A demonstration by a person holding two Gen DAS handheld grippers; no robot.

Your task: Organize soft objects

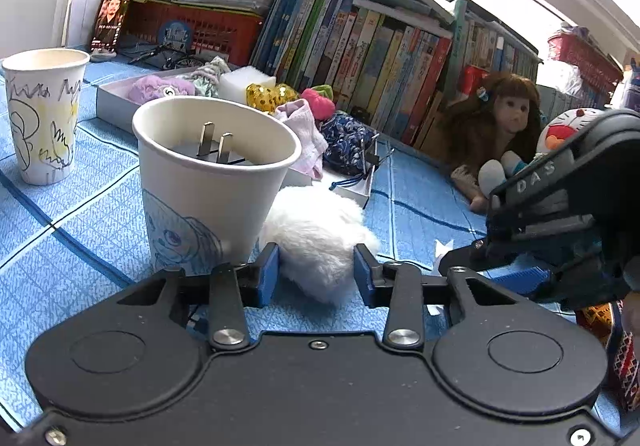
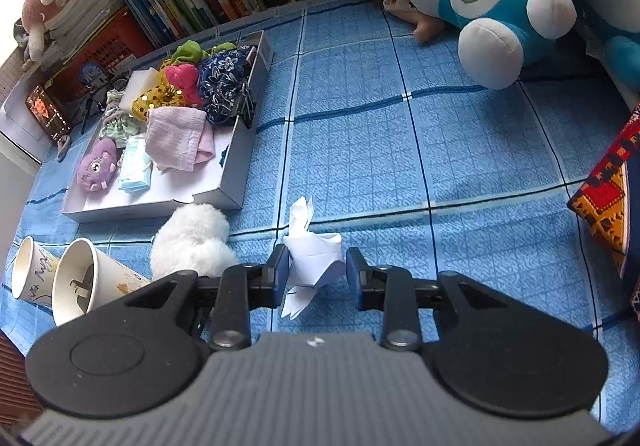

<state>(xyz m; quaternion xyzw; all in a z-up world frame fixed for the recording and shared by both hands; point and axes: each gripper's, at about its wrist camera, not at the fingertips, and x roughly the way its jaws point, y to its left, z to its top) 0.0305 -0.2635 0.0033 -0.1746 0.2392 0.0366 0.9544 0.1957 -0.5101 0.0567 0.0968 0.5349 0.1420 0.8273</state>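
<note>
A white fluffy plush (image 1: 316, 238) lies on the blue cloth between the open fingers of my left gripper (image 1: 315, 274); the pads stand at its sides, contact unclear. It also shows in the right wrist view (image 2: 192, 242). My right gripper (image 2: 317, 272) is open around a white folded paper figure (image 2: 314, 258), not clamped. A white shallow box (image 2: 236, 149) holds several soft items: a pink cloth (image 2: 178, 139), a purple plush (image 2: 97, 165), a dark floral pouch (image 2: 222, 79) and a red plush (image 2: 182, 79). The right gripper's body (image 1: 560, 213) shows in the left wrist view.
A paper cup (image 1: 212, 181) holding a plug stands just left of the white plush, another cup (image 1: 42, 113) further left. A row of books (image 1: 380, 57) lines the back. A doll (image 1: 496, 125) and a blue-and-white plush (image 2: 500, 1) sit at the right. A patterned cushion (image 2: 604, 197) lies at the right edge.
</note>
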